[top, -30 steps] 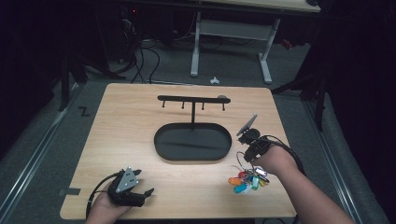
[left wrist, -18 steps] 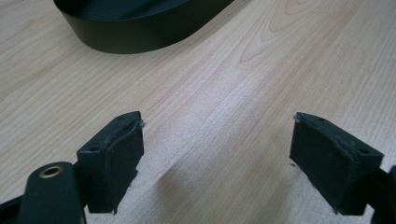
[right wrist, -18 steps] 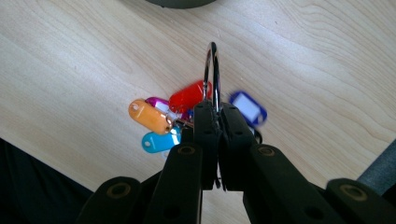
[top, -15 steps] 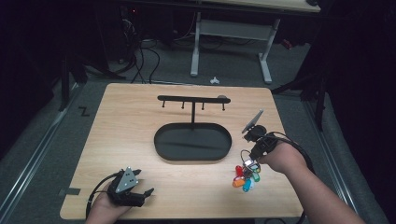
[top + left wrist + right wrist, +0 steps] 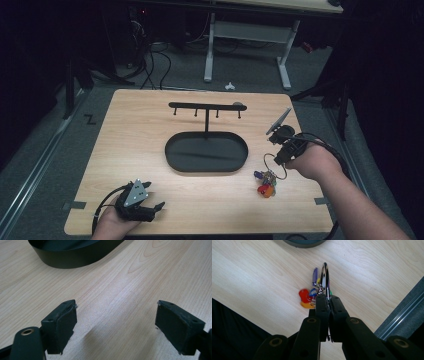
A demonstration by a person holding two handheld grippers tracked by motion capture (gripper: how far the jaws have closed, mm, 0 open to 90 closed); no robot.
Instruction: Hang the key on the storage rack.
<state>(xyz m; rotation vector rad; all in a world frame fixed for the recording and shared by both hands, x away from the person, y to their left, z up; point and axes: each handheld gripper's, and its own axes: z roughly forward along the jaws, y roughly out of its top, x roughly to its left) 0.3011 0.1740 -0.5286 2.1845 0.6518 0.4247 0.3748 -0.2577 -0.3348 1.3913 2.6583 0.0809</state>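
Note:
My right gripper (image 5: pixel 281 157) (image 5: pixel 327 299) is shut on a metal key ring (image 5: pixel 275 165) (image 5: pixel 325 277), and a bunch of coloured key tags (image 5: pixel 265 183) (image 5: pixel 309 297) dangles from the ring above the table. A black oval tray (image 5: pixel 175 159) (image 5: pixel 75 260) with a hook rack (image 5: pixel 206 106) standing at its back edge lies at the table's centre, left of the keys. At the front left corner my left gripper (image 5: pixel 150 202) (image 5: pixel 116 327) rests on the wood, open, with bare table between its jaws.
The wooden table (image 5: pixel 140 130) ends close to the right of the key ring, where grey floor (image 5: pixel 407 317) lies beyond the edge. Desk legs and cables (image 5: pixel 155 55) stand on the floor behind the table.
My right gripper has risen and drawn toward the tray, lifting the key ring so the tags hang bunched instead of lying fanned on the wood. The left gripper has stayed put.

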